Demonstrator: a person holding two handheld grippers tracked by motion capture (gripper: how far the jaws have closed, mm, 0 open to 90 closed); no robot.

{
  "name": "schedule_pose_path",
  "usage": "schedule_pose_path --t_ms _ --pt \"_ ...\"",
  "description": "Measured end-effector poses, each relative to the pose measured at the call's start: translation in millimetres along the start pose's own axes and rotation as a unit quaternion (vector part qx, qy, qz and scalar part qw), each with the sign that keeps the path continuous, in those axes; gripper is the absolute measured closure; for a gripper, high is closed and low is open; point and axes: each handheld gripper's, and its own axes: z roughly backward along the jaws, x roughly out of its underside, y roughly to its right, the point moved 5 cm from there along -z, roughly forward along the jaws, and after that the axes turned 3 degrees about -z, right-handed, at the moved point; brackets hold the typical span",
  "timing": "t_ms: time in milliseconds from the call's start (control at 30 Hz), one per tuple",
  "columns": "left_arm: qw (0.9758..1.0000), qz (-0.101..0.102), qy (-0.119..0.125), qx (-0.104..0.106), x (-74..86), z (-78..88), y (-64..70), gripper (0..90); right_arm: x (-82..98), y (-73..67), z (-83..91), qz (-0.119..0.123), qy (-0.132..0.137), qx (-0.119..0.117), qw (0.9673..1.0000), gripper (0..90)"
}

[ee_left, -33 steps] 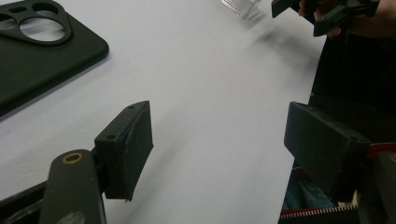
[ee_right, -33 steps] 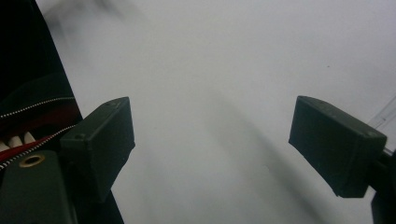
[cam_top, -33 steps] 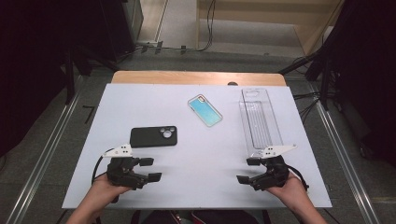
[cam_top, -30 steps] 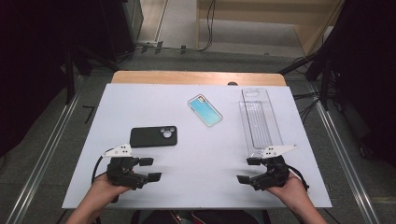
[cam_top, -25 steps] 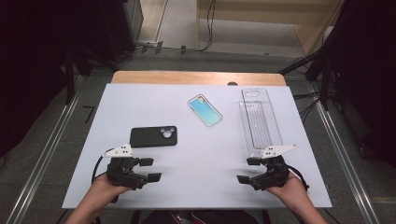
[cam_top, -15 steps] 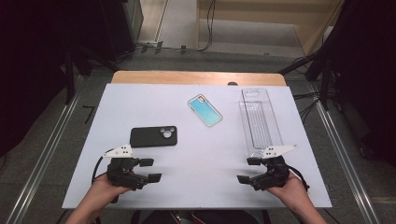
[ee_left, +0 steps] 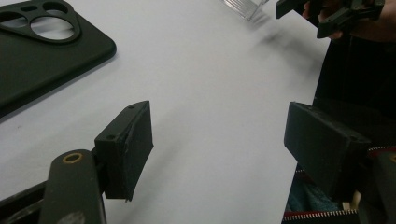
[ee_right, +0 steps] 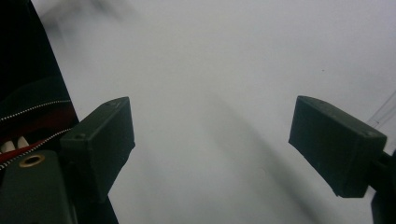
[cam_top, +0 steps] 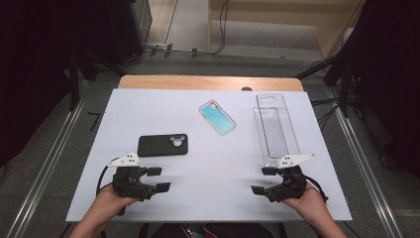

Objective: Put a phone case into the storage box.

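A black phone case (cam_top: 163,145) lies camera-holes up on the white table, left of centre; its corner shows at the top left of the left gripper view (ee_left: 37,51). A phone (cam_top: 217,117) with a light blue screen lies farther back near the middle. A clear plastic box (cam_top: 276,129) lies lengthwise at the right. My left gripper (cam_top: 158,179) rests near the front left, just in front of the case, jaws open and empty (ee_left: 219,154). At the front right, just in front of the clear box, my right gripper (cam_top: 263,180) is open and empty too (ee_right: 212,149).
The white table (cam_top: 148,109) ends close behind both hands at its front edge. A wooden strip (cam_top: 208,82) runs along the far edge. Metal rails (cam_top: 54,148) flank the table on both sides. Dark clothing with a zip (ee_right: 28,116) shows beside the right gripper.
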Motion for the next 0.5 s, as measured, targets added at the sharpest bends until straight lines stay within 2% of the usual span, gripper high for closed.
schedule_pose_path --t_ms 367,500 --pt "1.0 0.005 0.002 -0.005 -0.9 0.7 -2.3 24.2 -4.0 -2.9 2.8 -0.002 0.004 0.001 1.0 12.2" --pt "1.0 0.003 0.002 -0.006 -0.9 2.2 -2.1 24.2 -8.2 -5.1 3.6 0.002 -0.003 0.001 1.0 12.2"
